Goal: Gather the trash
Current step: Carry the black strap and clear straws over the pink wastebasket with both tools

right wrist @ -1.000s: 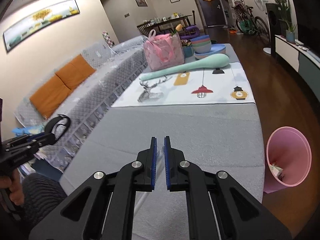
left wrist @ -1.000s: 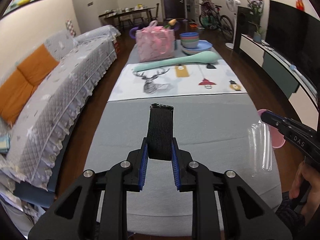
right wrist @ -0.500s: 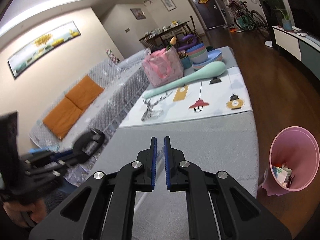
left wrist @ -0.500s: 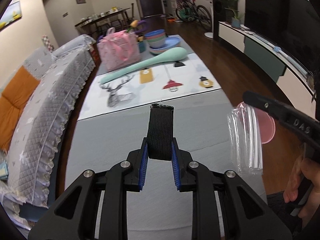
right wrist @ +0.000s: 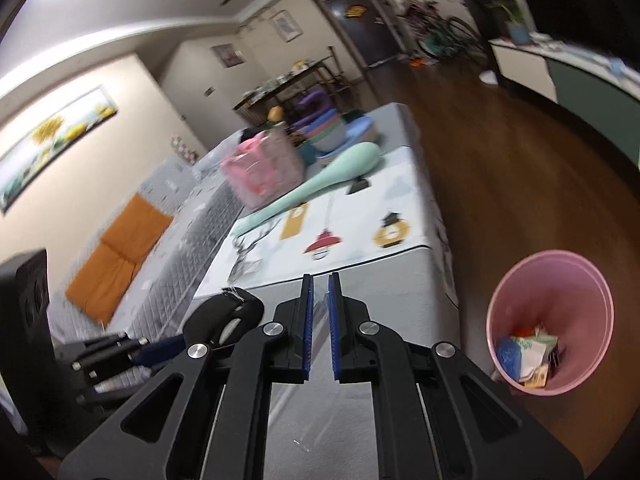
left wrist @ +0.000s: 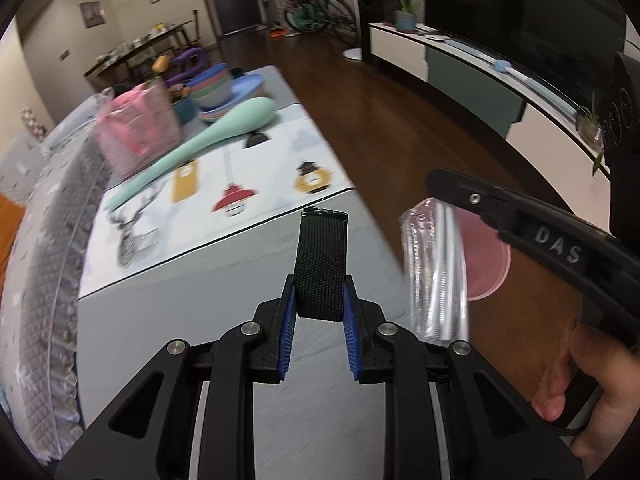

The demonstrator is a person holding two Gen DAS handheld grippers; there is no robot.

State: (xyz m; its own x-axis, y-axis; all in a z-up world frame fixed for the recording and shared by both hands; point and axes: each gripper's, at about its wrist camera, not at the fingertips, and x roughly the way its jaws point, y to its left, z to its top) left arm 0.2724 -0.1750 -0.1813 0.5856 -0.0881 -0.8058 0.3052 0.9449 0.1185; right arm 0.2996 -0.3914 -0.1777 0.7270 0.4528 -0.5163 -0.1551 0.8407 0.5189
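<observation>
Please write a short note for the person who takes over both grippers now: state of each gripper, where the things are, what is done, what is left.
Left gripper: shut on a black strap, held above the grey table.
Right gripper: shut on a clear plastic wrapper, which hangs down from it near the table's right edge.
Pink bin: on the floor to the right of the table, with some trash already inside.
Done: both pieces picked up.
Left: carry the wrapper and the strap over the bin and release them.

Black tool (left wrist: 320,308), blue pads (left wrist: 287,344), silver screws

Bin (right wrist: 550,322) on floor — right of table (right wrist: 400,284)
</observation>
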